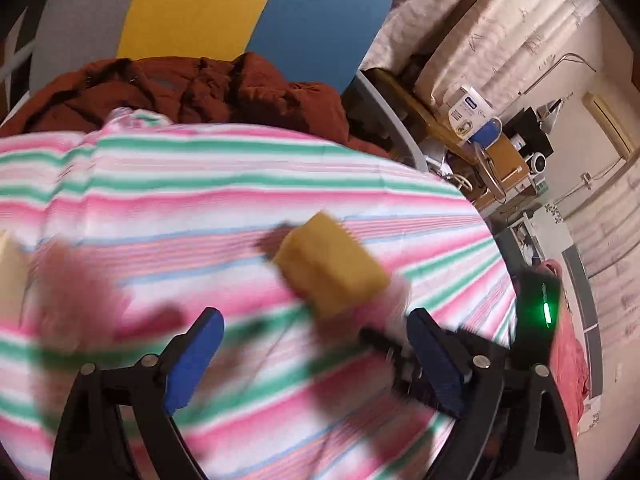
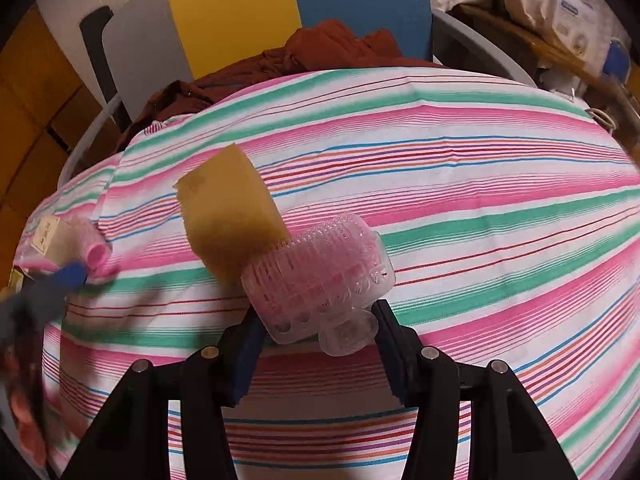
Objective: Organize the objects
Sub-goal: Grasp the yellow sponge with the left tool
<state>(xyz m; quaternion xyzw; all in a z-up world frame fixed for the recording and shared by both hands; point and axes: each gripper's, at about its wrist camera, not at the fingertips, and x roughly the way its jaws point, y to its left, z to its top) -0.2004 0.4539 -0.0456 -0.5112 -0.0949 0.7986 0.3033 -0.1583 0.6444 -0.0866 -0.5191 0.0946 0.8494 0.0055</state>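
My right gripper (image 2: 316, 316) is shut on a pink hair roller in a clear ribbed case (image 2: 320, 264), held just over the striped cloth (image 2: 480, 208). A yellow sponge (image 2: 228, 212) lies against the roller's far left side. In the left wrist view my left gripper (image 1: 316, 356) is open and empty, blurred by motion, with the sponge (image 1: 332, 264) just beyond its fingers. The right gripper's black body with a green light (image 1: 536, 312) shows at the right. In the right wrist view a blue fingertip (image 2: 72, 274) of the left gripper sits by a second pink roller (image 2: 96, 252).
A beige labelled block (image 2: 52, 240) lies beside the second roller at the cloth's left edge. A rust-brown jacket (image 1: 200, 88) is heaped at the far side, before grey, yellow and blue panels (image 1: 192, 8). Boxes and cables (image 1: 472, 112) crowd the right.
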